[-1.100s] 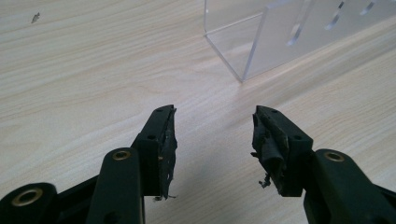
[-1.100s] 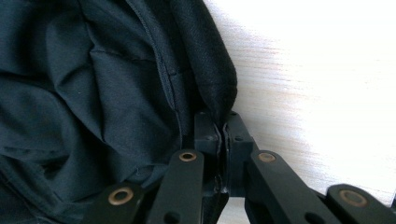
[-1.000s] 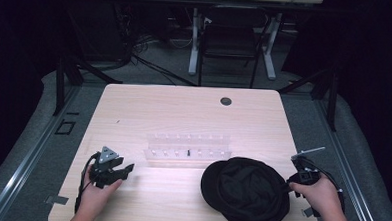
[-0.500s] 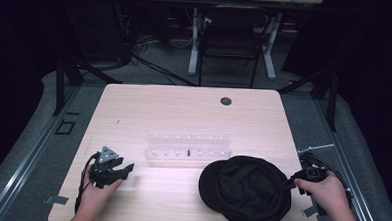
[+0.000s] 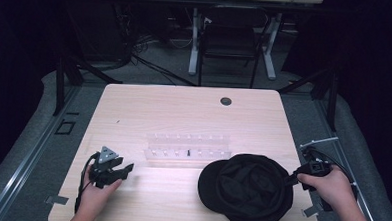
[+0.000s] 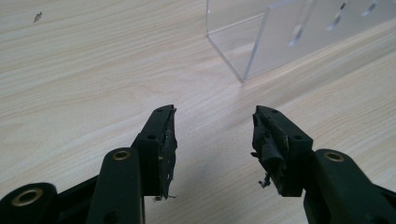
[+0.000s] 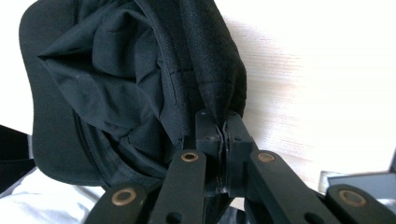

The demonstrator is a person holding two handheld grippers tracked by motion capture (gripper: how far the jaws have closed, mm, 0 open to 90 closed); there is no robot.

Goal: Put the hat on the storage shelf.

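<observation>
Black fabric cap (image 5: 245, 189) has bunched up as the right tongs (image 5: 292, 178), clamped on its edge, lift that side off the tabletop (image 5: 184, 115); left tongs (image 5: 124, 168) wait wide and empty beside the acrylic rack (image 5: 187, 146).

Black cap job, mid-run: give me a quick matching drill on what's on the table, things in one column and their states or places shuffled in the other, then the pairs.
Things:
1. black cap
2. clear rack
3. left gripper
4. right gripper

States or places:
A. jaws apart over bare wood, nothing between them
B. pinched at its rim, opening facing up
C. jaws shut on fabric
D. stands mid-table, beyond the cap

Pairs: 1-B, 2-D, 3-A, 4-C
</observation>
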